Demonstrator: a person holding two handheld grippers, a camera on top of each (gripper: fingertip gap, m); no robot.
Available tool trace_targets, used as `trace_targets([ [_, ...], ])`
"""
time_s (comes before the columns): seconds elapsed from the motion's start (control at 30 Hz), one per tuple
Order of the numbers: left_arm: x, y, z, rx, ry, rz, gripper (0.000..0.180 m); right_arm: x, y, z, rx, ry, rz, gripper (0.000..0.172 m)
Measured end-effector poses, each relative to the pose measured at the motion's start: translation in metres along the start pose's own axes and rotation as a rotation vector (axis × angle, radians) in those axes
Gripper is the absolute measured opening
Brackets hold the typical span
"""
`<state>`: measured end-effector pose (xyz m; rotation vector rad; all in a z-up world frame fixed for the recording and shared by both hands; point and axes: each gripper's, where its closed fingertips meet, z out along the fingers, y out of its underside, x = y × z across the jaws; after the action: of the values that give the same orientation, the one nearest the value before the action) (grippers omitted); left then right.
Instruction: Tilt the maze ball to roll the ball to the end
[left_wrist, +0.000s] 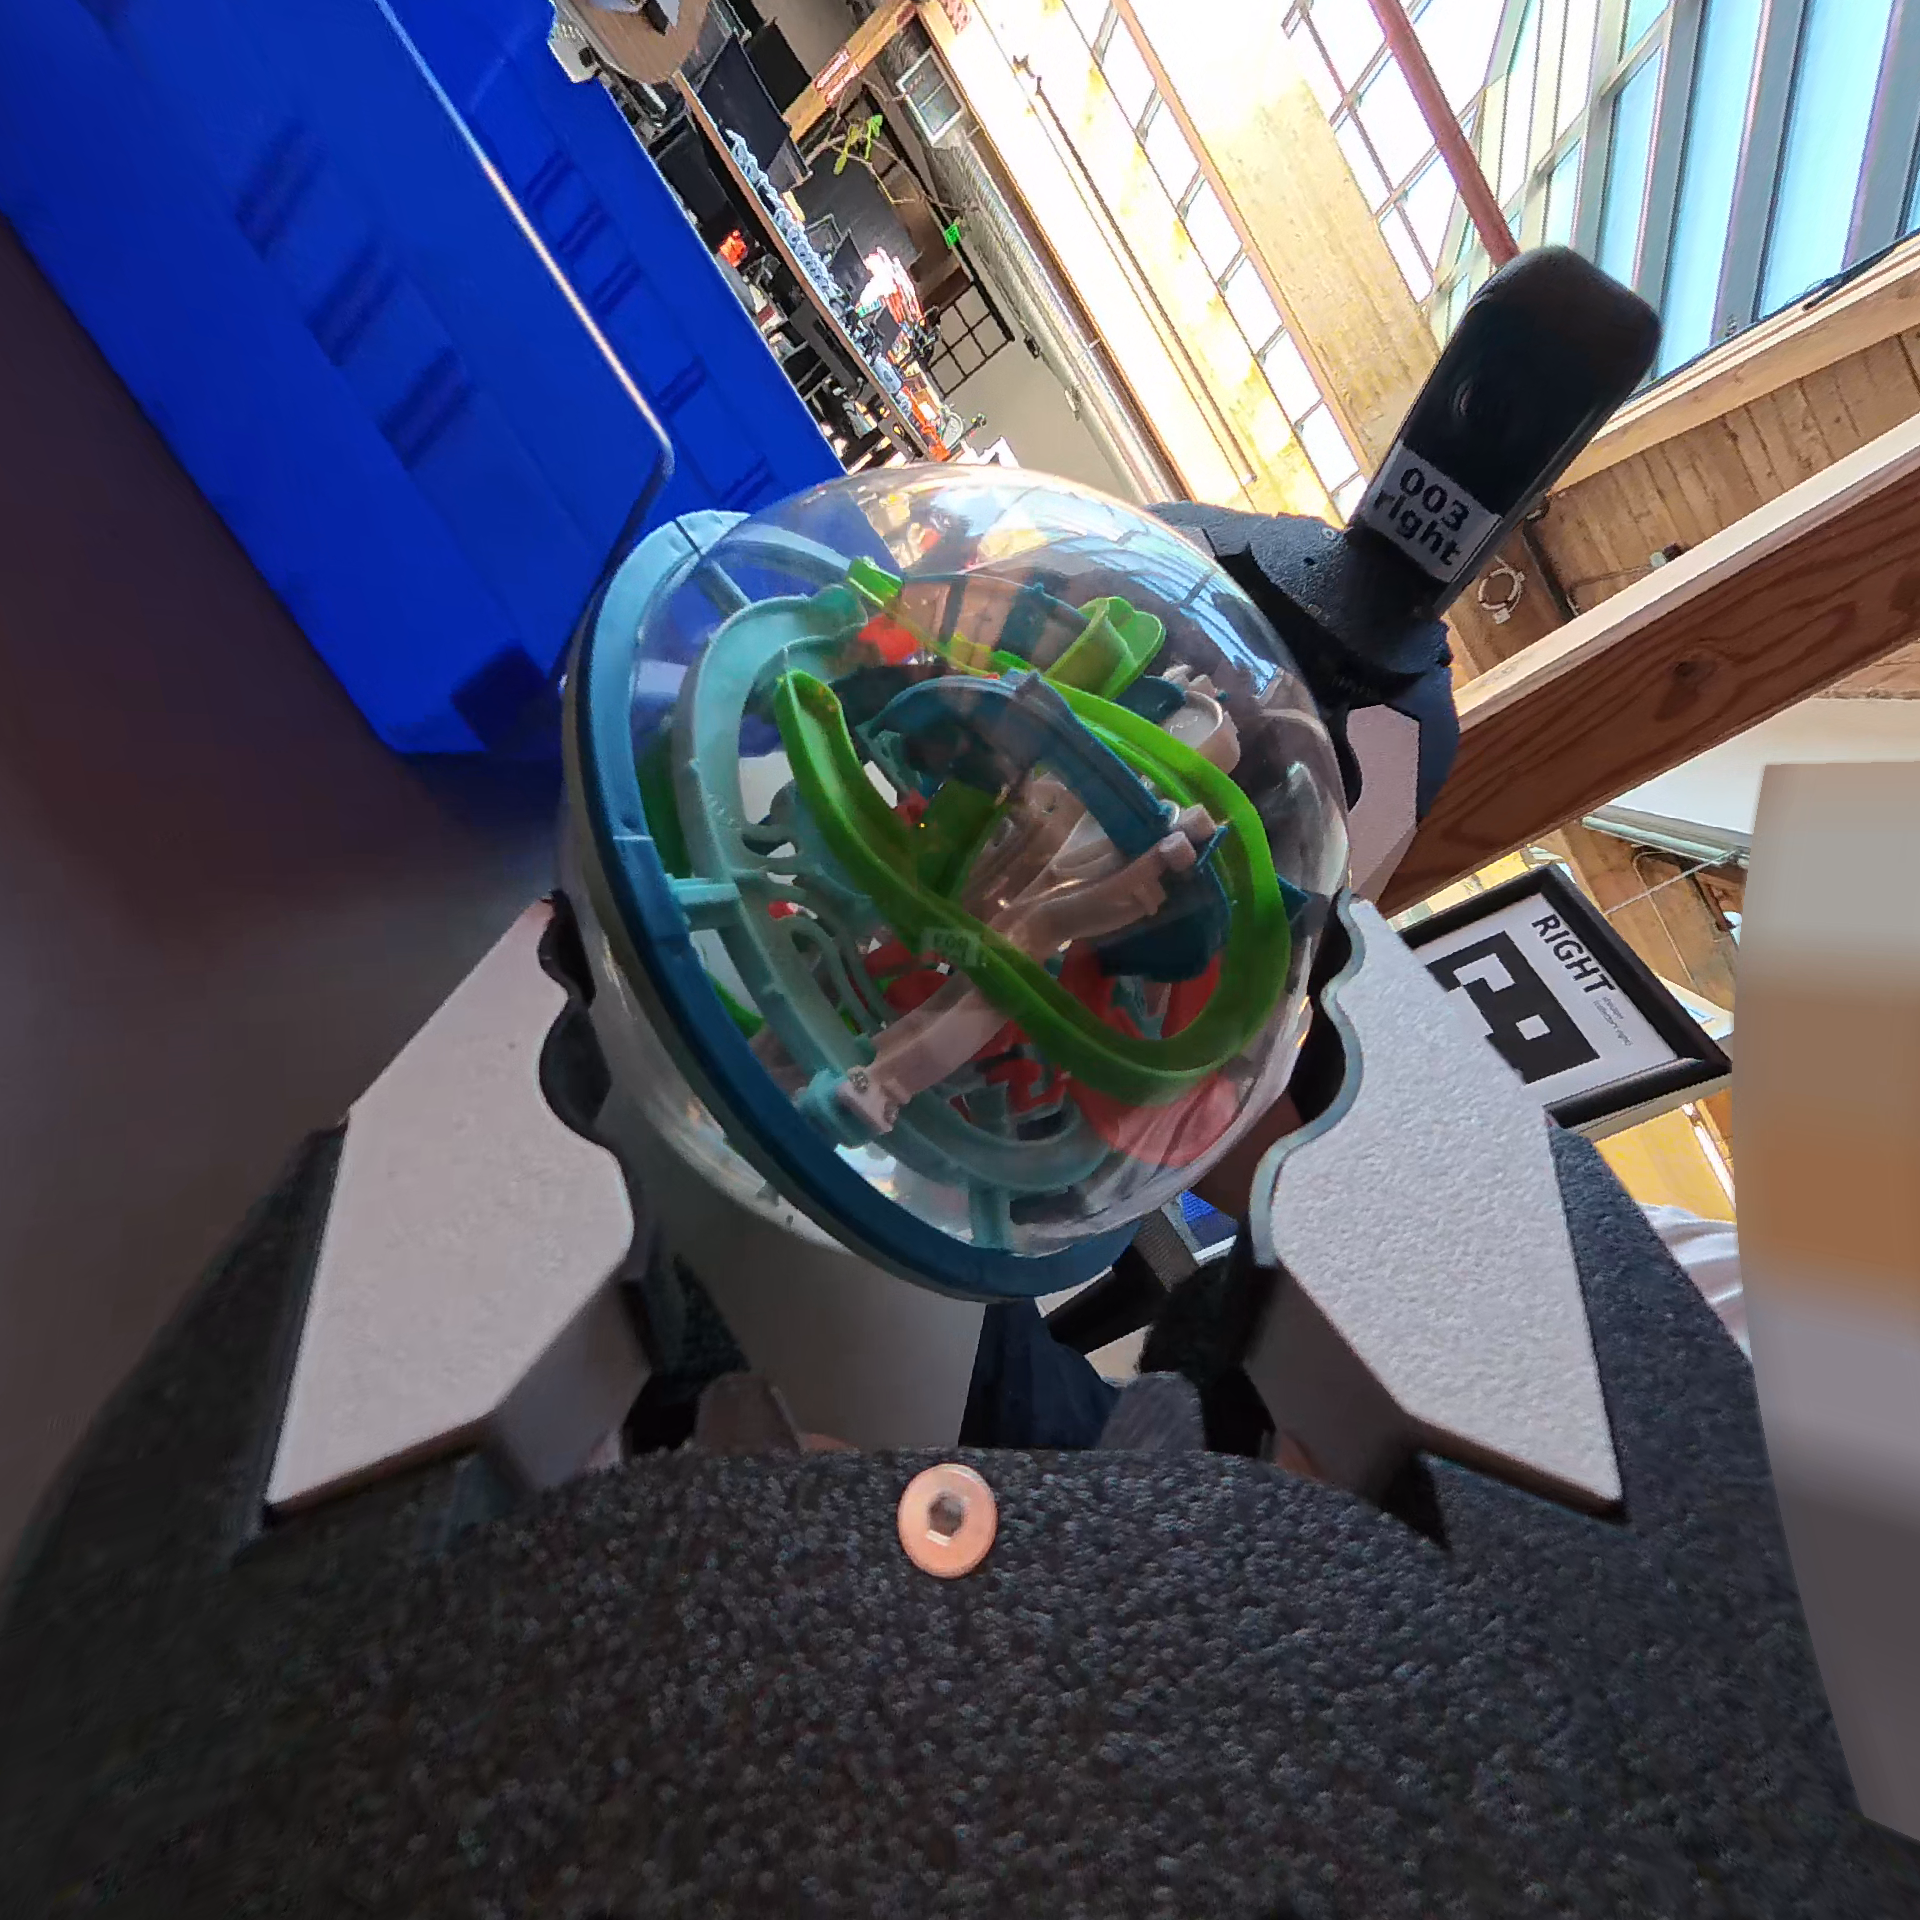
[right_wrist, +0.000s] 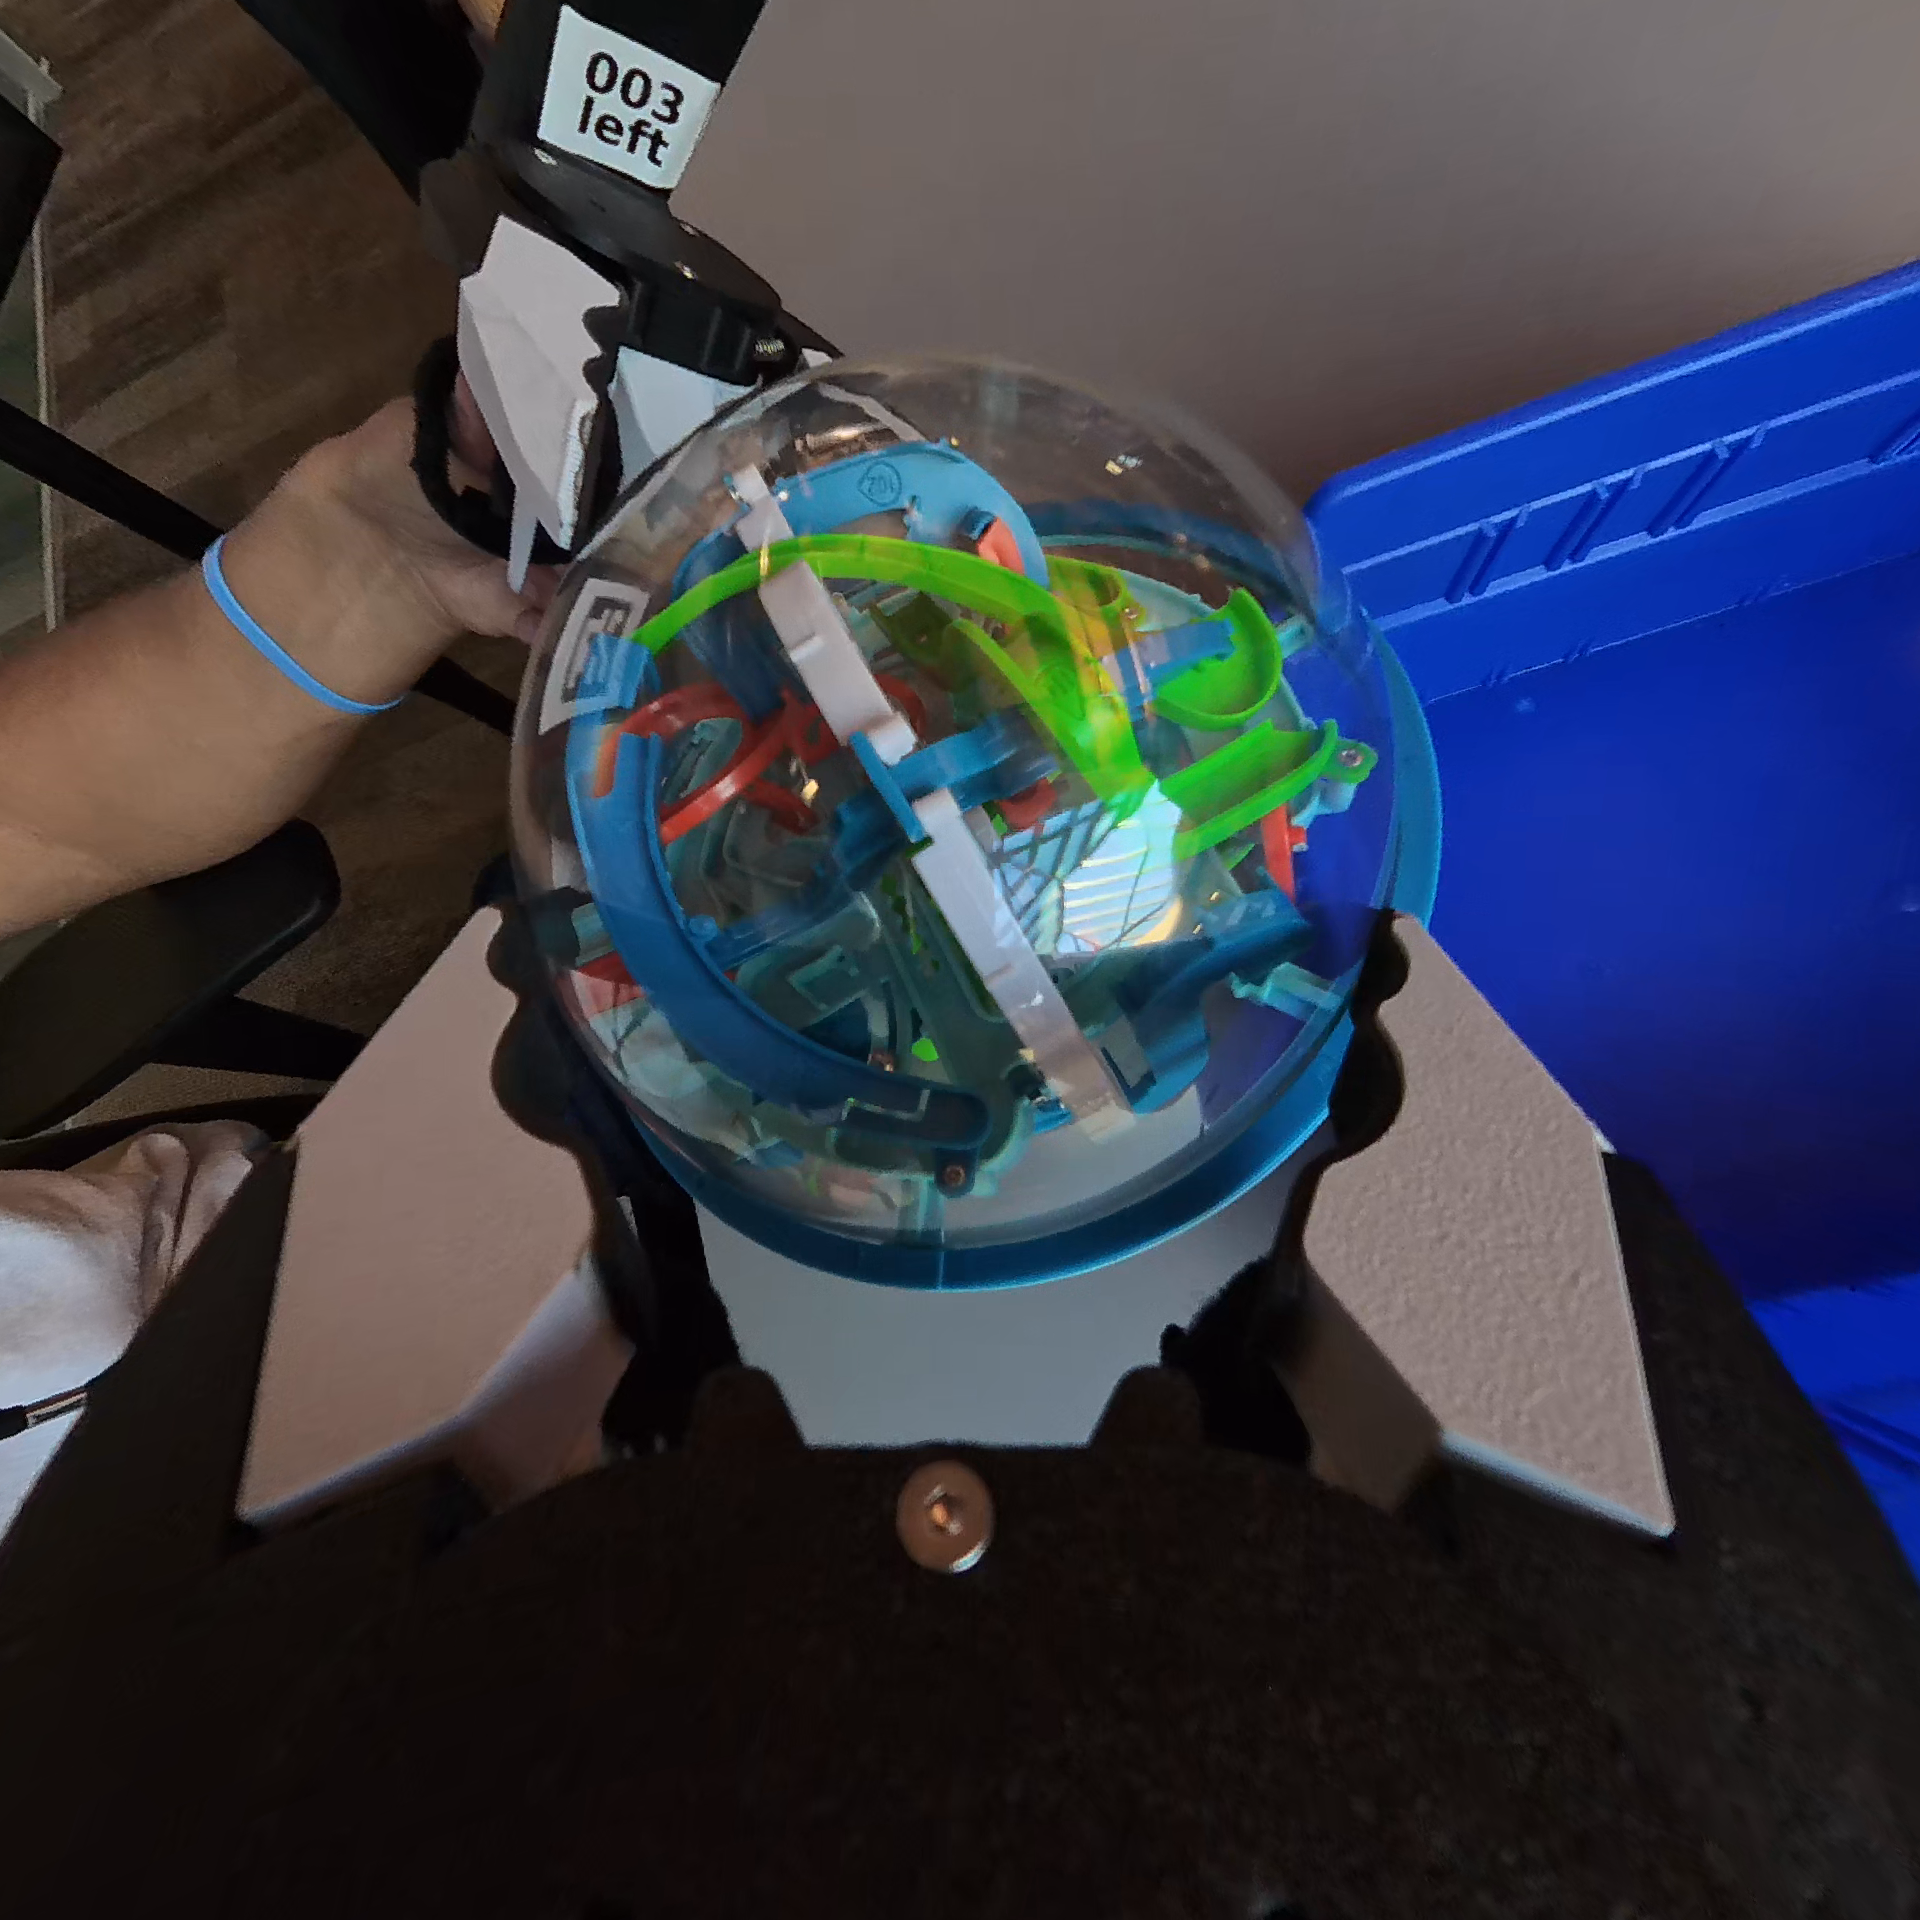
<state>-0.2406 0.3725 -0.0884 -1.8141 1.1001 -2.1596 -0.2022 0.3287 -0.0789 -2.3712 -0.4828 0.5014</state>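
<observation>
The maze ball (left_wrist: 956, 883) is a clear sphere with a blue equator ring and green, teal, red and white tracks inside. It is held up off the table between both grippers. My left gripper (left_wrist: 951, 997) is shut on it, both pads pressed against its sides. My right gripper (right_wrist: 945, 997) is shut on the ball (right_wrist: 966, 821) from the opposite side, pads against the shell. The right gripper's body (left_wrist: 1455, 520) shows behind the ball in the left wrist view. The left gripper (right_wrist: 582, 343) shows beyond the ball in the right wrist view. I cannot make out the small ball inside.
A blue plastic bin (left_wrist: 343, 343) (right_wrist: 1683, 727) stands close beside the ball. A grey table (right_wrist: 1247, 208) lies beneath. A person's hand and forearm with a blue wristband (right_wrist: 270, 623) hold the left gripper. A framed marker card (left_wrist: 1538, 997) and a wooden beam (left_wrist: 1662, 686) show behind.
</observation>
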Motion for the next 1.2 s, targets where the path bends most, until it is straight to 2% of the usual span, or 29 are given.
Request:
trace_targets([
  [0.57, 0.000, 0.002, -0.003, -0.004, 0.010, 0.006, 0.133, -0.002, -0.002, 0.001, 0.030, 0.014, -0.010, 0.149],
  [1.2, 0.018, 0.024, 0.000, -0.087, -0.049, 0.233, 0.132, -0.019, 0.014, -0.007, 0.124, 0.082, -0.217, 0.148],
])
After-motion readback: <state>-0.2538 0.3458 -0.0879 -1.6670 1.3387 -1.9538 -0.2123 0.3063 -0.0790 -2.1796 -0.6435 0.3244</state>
